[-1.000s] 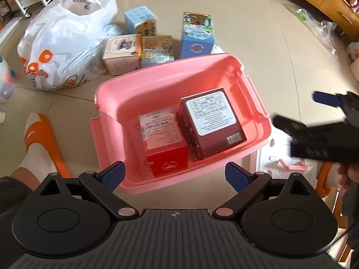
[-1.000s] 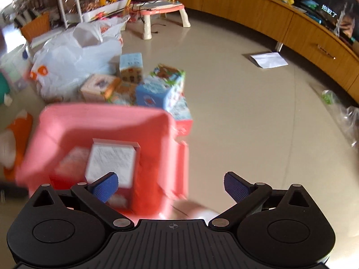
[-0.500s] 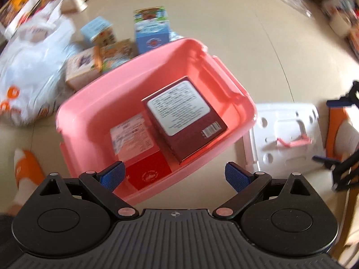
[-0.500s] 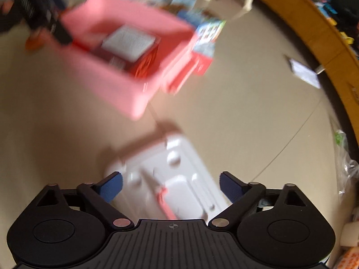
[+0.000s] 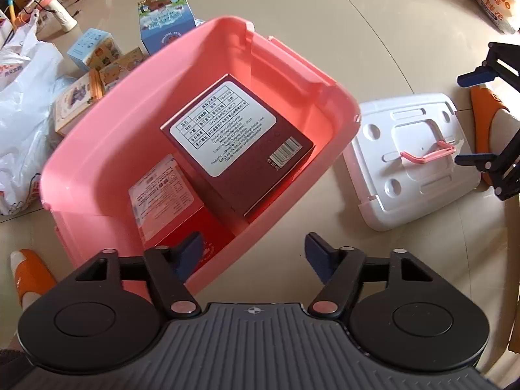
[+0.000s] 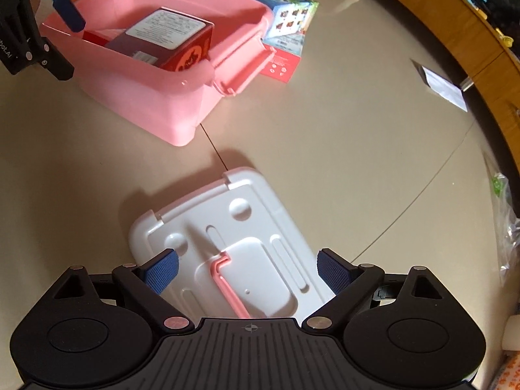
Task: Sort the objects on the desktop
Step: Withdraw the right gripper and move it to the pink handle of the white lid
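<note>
A pink bin on the floor holds a dark red box with a white label and a red box. My left gripper points down over the bin's near wall. Its jaws are closing, one finger inside and one outside, and the pads stand clear of the wall. The bin's white lid with a pink handle lies flat beside the bin. My right gripper hangs open just above the lid, its fingers either side of the handle.
Several small cartoon boxes and a white plastic bag lie beyond the bin. Orange slippers are near the bin and lid. A curved wooden cabinet, a paper sheet and a clear bag are to the right.
The left gripper sank toward the bin's near wall, rolled, and its jaws narrowed. The right gripper swung away from the bin and came down over the white lid.
</note>
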A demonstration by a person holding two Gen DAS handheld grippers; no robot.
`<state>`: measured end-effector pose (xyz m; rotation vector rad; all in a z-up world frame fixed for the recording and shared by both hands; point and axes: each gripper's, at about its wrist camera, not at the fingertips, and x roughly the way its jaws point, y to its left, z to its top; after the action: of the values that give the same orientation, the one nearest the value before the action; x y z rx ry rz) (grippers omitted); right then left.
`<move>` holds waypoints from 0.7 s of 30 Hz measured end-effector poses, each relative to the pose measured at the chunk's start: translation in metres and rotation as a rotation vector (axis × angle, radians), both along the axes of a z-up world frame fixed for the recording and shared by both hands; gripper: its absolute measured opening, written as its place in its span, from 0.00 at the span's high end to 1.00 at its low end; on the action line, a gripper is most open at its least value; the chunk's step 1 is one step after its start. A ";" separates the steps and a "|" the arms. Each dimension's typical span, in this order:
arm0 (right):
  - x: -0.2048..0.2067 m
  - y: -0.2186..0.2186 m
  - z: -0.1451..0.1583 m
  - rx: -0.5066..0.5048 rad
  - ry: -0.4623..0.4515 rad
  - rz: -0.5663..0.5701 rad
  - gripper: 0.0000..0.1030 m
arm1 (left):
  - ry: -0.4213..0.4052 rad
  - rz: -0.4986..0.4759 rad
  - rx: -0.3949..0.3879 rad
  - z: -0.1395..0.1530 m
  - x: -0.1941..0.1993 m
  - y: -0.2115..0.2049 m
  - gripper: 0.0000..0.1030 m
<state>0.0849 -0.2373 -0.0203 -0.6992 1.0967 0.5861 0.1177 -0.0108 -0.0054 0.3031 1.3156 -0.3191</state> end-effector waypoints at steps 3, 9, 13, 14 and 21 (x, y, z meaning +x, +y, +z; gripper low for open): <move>0.002 -0.006 -0.002 0.001 0.001 -0.022 0.12 | 0.005 -0.022 0.014 -0.009 0.001 0.001 0.53; 0.005 -0.013 -0.002 0.002 -0.008 -0.052 0.12 | -0.034 -0.116 0.056 -0.014 -0.004 -0.003 0.71; 0.003 -0.014 -0.004 0.000 -0.006 -0.044 0.12 | 0.002 -0.196 0.005 -0.011 -0.013 -0.006 0.80; 0.003 -0.015 -0.005 -0.008 -0.002 -0.040 0.12 | 0.004 -0.228 0.001 -0.010 -0.018 -0.009 0.80; -0.006 -0.021 -0.027 -0.099 0.054 -0.003 0.12 | 0.014 -0.364 -0.012 -0.007 -0.045 -0.023 0.80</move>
<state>0.0790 -0.2578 -0.0477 -0.7710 1.1834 0.5531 0.0730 -0.0335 -0.0126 0.5331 1.2685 -0.6358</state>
